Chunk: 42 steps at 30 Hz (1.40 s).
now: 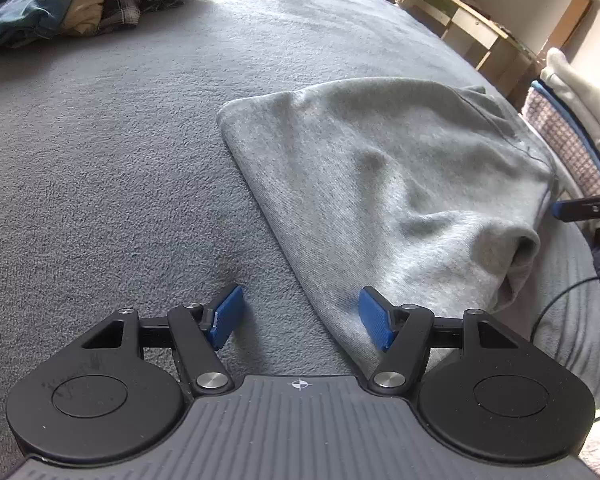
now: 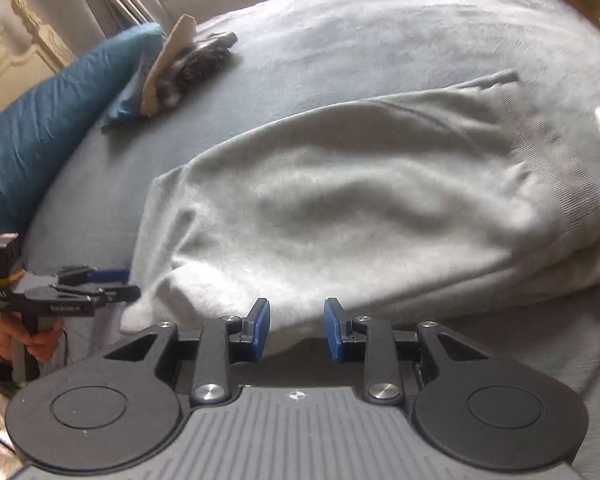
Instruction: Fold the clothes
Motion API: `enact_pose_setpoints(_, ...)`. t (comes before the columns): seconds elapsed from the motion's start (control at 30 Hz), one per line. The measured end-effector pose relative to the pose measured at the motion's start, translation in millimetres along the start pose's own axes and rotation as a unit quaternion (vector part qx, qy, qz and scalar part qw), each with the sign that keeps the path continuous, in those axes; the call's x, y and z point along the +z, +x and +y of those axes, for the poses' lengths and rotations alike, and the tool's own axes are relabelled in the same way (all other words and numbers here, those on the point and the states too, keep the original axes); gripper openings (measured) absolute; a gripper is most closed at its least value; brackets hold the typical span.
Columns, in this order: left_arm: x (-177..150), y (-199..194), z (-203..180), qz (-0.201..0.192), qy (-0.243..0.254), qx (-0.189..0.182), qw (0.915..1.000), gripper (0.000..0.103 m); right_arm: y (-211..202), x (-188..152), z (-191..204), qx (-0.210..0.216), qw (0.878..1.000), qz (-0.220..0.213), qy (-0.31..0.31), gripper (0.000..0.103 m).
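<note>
A grey sweatshirt [image 1: 384, 184] lies folded on a bed covered by a grey blanket [image 1: 100, 160], its layers stacked at the edge nearest the right tongs in the right wrist view.

The left tongs [image 1: 300, 316] hang just above the bed with their blue pads spread wide and nothing between them. One pad [image 1: 226, 316] sits over bare blanket; the other pad [image 1: 374, 318] sits over the near corner of the sweatshirt, whose long folded edge runs diagonally away from the gap. Whether that pad touches the cloth cannot be told.

The right tongs [image 2: 297, 328] stand partly released, pads apart with a narrow gap, gripping nothing. They point at the near edge of the sweatshirt [image 2: 340, 208], which lies just beyond the pads; a dark gap of shadow shows between them. The picture there is blurred by motion.

In the right wrist view the left tongs [image 2: 112, 284] appear at the far left beside the sweatshirt's low corner, held by a hand [image 2: 20, 336].

A heap of unfolded clothes [image 1: 84, 0] lies well apart at the far corner of the bed, with a blue pillow [image 2: 48, 128] beside it.
</note>
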<state>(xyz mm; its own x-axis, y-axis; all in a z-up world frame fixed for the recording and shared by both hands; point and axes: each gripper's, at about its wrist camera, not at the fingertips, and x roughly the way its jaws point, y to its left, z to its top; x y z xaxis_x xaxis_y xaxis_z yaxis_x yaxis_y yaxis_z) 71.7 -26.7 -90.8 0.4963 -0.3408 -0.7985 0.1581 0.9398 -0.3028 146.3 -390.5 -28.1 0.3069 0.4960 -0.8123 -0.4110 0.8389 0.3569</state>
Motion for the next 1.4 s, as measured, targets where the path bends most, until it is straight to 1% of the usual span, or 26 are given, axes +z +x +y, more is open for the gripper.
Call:
enact_pose_setpoints(0.07,0.4,-0.5,-3.0,0.000,0.000,0.009,1.0000,0.065,18.3,-3.7,-4.2,-0.008,1.000,-0.008,-0.007,0.032)
enact_pose_setpoints(0.13,0.6,-4.9,-5.4,-0.003,0.003,0.022,0.9998,0.065,40.9,-12.9,-20.3,-0.054,0.998,0.023,0.011,0.030)
enact_pose_setpoints(0.2,2.5,-14.7,-10.3,-0.014,0.025,0.052,0.9982,0.065,34.1,-14.3,-27.7,-0.046,0.998,0.021,0.029,0.031)
enact_pose_setpoints(0.23,3.7,-20.2,-12.9,-0.021,0.041,0.069,0.9966,0.065,23.0,-13.4,-25.9,-0.047,0.999,0.016,0.016,0.031)
enact_pose_setpoints(0.3,8.8,-30.6,-19.0,-0.028,0.077,0.082,0.9933,0.065,-6.7,-10.4,-16.7,-0.066,0.997,0.006,-0.042,0.033)
enact_pose_setpoints(0.37,16.1,-39.2,-27.8,-0.033,0.109,0.073,0.9908,0.065,-37.1,-10.0,-14.0,-0.084,0.991,0.021,-0.101,0.035)
enact_pose_setpoints(0.43,20.1,-43.0,-42.9,-0.031,0.145,0.057,0.9873,0.065,-67.3,-13.1,-12.3,-0.141,0.974,0.048,-0.171,0.035)
enact_pose_setpoints(0.5,22.3,-38.2,-63.3,-0.022,0.183,0.030,0.9824,0.065,-92.7,-17.9,-9.6,-0.216,0.943,0.075,-0.242,0.036)
enact_pose_setpoints(0.53,22.7,-33.7,-74.9,-0.016,0.203,0.015,0.9790,0.065,-95.1,-22.3,-6.8,-0.276,0.915,0.090,-0.280,0.036)
enact_pose_setpoints(0.57,19.6,-27.9,-87.2,-0.009,0.220,0.003,0.9755,0.065,-89.8,-28.5,-4.3,-0.345,0.876,0.104,-0.320,0.036)
enact_pose_setpoints(0.6,16.6,-22.5,-98.0,-0.005,0.236,-0.005,0.9717,0.065,-78.1,-38.0,-2.4,-0.406,0.830,0.113,-0.365,0.036)
enact_pose_setpoints(0.63,13.5,-16.9,-108.8,-0.002,0.252,-0.013,0.9677,0.065,-63.8,-49.6,-0.7,-0.458,0.779,0.119,-0.412,0.036)
enact_pose_setpoints(0.67,9.1,-10.1,-118.7,-0.006,0.263,-0.016,0.9647,0.065,-50.9,-59.0,3.3,-0.482,0.747,0.115,-0.444,0.036)
enact_pose_setpoints(0.7,5.5,-5.5,-125.2,-0.008,0.266,-0.018,0.9639,0.065,-40.3,-63.9,10.6,-0.473,0.750,0.102,-0.451,0.036)
enact_pose_setpoints(0.73,3.5,-2.4,-127.8,-0.010,0.259,-0.020,0.9656,0.065,-31.9,-65.0,19.8,-0.445,0.776,0.085,-0.438,0.036)
enact_pose_setpoints(0.8,-0.2,3.6,-132.6,-0.013,0.246,-0.023,0.9689,0.065,-18.7,-63.7,39.6,-0.348,0.853,0.035,-0.387,0.036)
enact_pose_setpoints(0.87,-2.2,6.8,-132.8,-0.012,0.228,-0.017,0.9735,0.065,-6.6,-62.4,51.3,-0.233,0.919,-0.019,-0.319,0.036)
enact_pose_setpoints(0.9,-3.4,6.4,-133.1,-0.013,0.224,-0.015,0.9743,0.065,-1.2,-61.2,52.1,-0.183,0.942,-0.037,-0.279,0.036)
enact_pose_setpoints(0.93,-4.7,5.8,-133.5,-0.014,0.222,-0.013,0.9748,0.065,3.3,-59.6,52.2,-0.136,0.960,-0.052,-0.239,0.036)
enact_pose_setpoints(0.97,-6.4,4.1,-134.6,-0.015,0.226,-0.011,0.9740,0.065,5.1,-58.1,50.8,-0.097,0.972,-0.065,-0.203,0.036)
enact_pose_setpoints(1.03,-10.0,1.2,-136.7,-0.019,0.233,-0.008,0.9723,0.065,2.1,-57.0,44.5,-0.034,0.985,-0.091,-0.141,0.036)
enact_pose_setpoints(1.1,-14.0,4.3,-140.0,-0.015,0.244,-0.006,0.9695,0.065,-6.9,-57.9,35.9,0.013,0.989,-0.112,-0.100,0.036)
enact_pose_setpoints(1.17,-18.1,7.7,-143.4,-0.011,0.256,-0.004,0.9666,0.065,-13.1,-59.0,31.0,0.045,0.989,-0.117,-0.084,0.036)
enact_pose_setpoints(1.2,-20.4,11.0,-145.7,-0.010,0.263,-0.002,0.9647,0.065,-13.2,-60.4,31.3,0.050,0.988,-0.114,-0.086,0.036)
enact_pose_setpoints(1.27,-25.0,16.7,-151.1,-0.011,0.279,0.005,0.9602,0.065,-8.2,-66.5,42.6,0.028,0.987,-0.105,-0.119,0.036)
enact_pose_setpoints(1.4,-34.2,23.4,-157.9,-0.020,0.302,0.031,0.9526,0.063,1.6,-74.1,70.1,-0.015,0.972,-0.128,-0.198,0.035)
